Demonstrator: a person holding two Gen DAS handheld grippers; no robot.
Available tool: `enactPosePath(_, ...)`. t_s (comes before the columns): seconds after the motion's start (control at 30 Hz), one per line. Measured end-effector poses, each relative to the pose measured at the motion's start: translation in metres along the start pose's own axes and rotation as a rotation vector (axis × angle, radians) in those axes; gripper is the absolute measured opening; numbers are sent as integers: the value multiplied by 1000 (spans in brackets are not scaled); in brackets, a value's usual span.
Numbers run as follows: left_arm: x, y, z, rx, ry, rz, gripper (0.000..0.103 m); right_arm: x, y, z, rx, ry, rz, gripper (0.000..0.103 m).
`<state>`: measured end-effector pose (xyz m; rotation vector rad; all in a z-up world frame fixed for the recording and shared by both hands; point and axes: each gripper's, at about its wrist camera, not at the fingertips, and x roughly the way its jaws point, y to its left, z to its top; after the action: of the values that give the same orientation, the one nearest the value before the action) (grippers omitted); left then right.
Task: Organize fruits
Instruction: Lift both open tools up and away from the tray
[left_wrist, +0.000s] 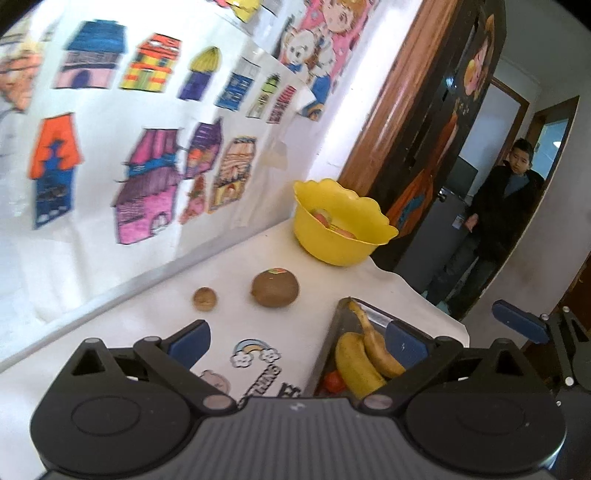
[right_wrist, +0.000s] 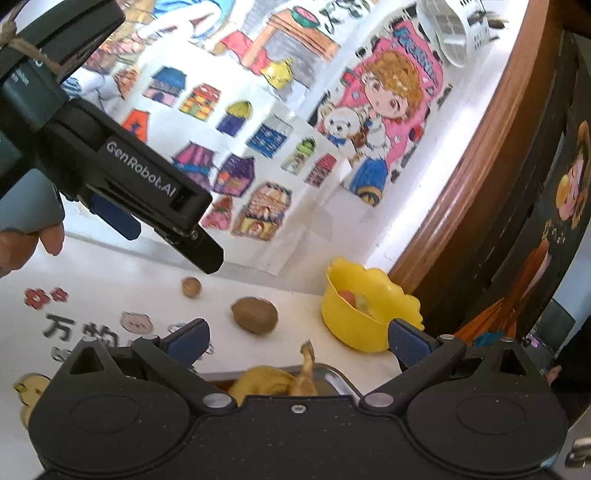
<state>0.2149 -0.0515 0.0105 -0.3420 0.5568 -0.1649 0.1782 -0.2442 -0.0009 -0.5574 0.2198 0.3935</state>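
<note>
1. Left gripper (left_wrist: 297, 345): jaws spread wide, nothing between them. It hangs above the white table (left_wrist: 147, 325), over the printed cartoons.
2. Right gripper (right_wrist: 298, 341): also wide open and empty, held over the near end of the metal tray (right_wrist: 338, 376).
3. In the right wrist view the left gripper's body sits upper left, a hand (right_wrist: 26, 245) gripping its handle.
4. Tray holds two bananas (left_wrist: 364, 360) lying side by side, stems pointing toward the wall. Something red (left_wrist: 332, 380) is under them; possibly a tomato or other small fruit, too hidden to tell.
5. Kiwi (left_wrist: 275, 288) lies loose on the table between tray and wall, sticker on top.
6. Walnut (left_wrist: 205, 299) just beside the kiwi, closer to the wall, not touching it.
7. Yellow bowl (left_wrist: 343, 247) with scalloped rim stands at the far table corner, past the kiwi. Reddish-yellow fruit (left_wrist: 323, 218) inside, blurry, kind unclear.
8. Wall behind is covered with coloured drawings of houses (left_wrist: 147, 184).
9. A person (left_wrist: 506, 206) in a dark coat stands in the doorway at right, well away from the table.
</note>
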Motion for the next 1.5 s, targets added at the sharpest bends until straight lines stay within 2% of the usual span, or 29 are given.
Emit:
enactPosePath(0.3,-44,30,-16,20,-10,43,102,-37,32,12,63,-9,0,102)
enactPosePath(0.63,-87,51,-45,106,-11,65,102,-89,63,3,225,36,-30,102)
enactPosePath(0.8,-101,52,-58,147,-9,67,102,-111,69,-6,307,63,-63,102)
enactPosePath(1.27,-120,38,-94,276,13,77,102,-151,72,-28,521,212,-189,102)
enactPosePath(1.5,-125,33,-111,319,34,65,102,-160,80,-39,589,268,-177,102)
